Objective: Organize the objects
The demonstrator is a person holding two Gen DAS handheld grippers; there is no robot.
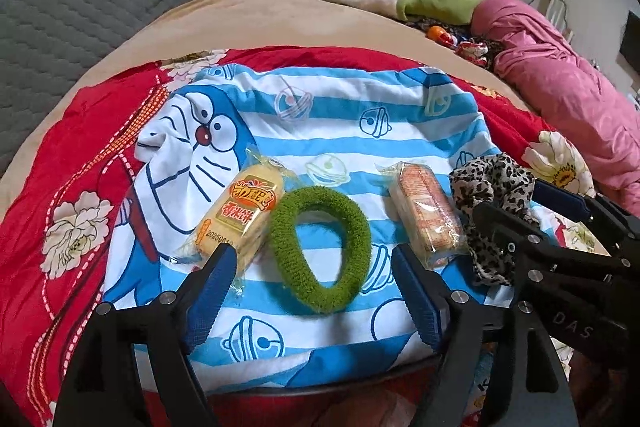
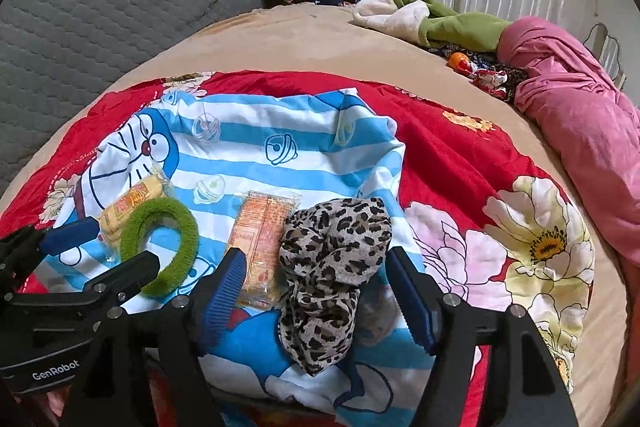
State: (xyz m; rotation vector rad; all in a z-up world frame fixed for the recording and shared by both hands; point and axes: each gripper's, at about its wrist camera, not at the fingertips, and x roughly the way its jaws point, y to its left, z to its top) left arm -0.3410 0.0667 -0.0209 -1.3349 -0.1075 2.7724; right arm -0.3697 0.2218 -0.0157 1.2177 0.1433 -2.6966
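Green hair scrunchie [image 1: 319, 249] lies at centre frame between the spread left gripper [image 1: 316, 275] fingers, long axis running away; leopard scrunchie [image 2: 326, 279] sits likewise inside the spread right gripper [image 2: 316, 283], seemingly untouched.

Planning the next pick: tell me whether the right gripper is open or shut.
Open. The right gripper has blue pads standing apart on either side of the leopard scrunchie, which lies loose on the striped cloth, not pinched.

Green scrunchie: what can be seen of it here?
The green scrunchie is a fuzzy, terry-like fabric ring, stretched into an egg-shaped loop. It lies flat on the striped cartoon cloth, between two wrapped snacks, its edge against the yellow snack. It sits between the open left gripper's fingers, which do not press it.
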